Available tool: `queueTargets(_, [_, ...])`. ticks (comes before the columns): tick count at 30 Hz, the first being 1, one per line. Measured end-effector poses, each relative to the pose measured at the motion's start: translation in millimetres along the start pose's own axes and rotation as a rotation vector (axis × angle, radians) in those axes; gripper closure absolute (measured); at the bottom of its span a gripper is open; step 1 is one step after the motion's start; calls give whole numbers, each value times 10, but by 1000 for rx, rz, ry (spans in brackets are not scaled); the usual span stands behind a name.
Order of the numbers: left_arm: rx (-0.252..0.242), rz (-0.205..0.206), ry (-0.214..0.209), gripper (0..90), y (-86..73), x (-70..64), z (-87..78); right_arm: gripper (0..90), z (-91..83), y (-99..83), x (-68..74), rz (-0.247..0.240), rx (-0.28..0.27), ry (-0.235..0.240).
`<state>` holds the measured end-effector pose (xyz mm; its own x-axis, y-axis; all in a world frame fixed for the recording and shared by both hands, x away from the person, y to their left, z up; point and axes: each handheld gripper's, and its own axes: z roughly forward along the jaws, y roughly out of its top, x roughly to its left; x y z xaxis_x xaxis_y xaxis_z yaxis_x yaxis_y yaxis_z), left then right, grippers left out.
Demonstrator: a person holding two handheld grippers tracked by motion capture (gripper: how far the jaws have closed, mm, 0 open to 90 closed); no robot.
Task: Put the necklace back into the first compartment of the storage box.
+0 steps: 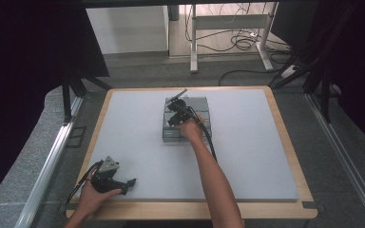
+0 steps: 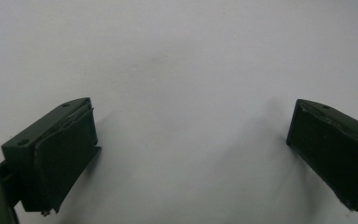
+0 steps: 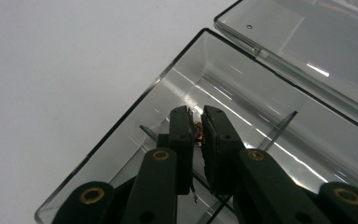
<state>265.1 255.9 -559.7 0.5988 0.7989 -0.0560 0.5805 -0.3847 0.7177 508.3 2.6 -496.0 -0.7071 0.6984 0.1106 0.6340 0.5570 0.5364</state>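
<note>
A clear plastic compartment box (image 1: 206,103) lies at the middle of the grey mat, its lid (image 3: 307,37) folded open behind it. My right gripper (image 1: 173,105) is held over the box. In the right gripper view, the right gripper (image 3: 196,116) is shut on a small copper-coloured wire part (image 3: 199,135) with thin leads, above a compartment by the box's wall (image 3: 135,116). My left gripper (image 1: 132,181) rests near the mat's front left corner. The left gripper (image 2: 191,121) stands open with only bare mat between its fingers (image 2: 65,149).
The grey mat (image 1: 266,142) covers a wooden table with a raised edge (image 1: 285,123). Clear dividers (image 3: 279,128) split the box into compartments. Beyond the table are desk legs (image 1: 193,42) and cables (image 1: 242,42) on the floor.
</note>
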Motion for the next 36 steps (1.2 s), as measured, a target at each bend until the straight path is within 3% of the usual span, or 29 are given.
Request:
queueTargets(4, [0,0,0,17,0,1,0,695,-25,-4,-23,25,-39,18])
queueTargets(7, [0,0,0,16,1,0,0,628,-57,-3,-22,25,-43,0])
queueTargets(15, [2,1,-1,15,2,4,0,516,-210,-86,-21,51,-75,27])
queueTargets(20, [3,1,-2,15,3,4,2,467,-368,-189,-6,41,-111,37])
queueTargets(26, [3,2,0,15,3,4,1,416,-637,-433,58,9,-162,48])
queueTargets(32, [1,0,-1,15,1,3,2,386,-966,-865,44,-9,-234,56])
queueTargets(36, [0,-2,1,14,1,1,3,367,-1186,-1245,-18,-1,-275,54])
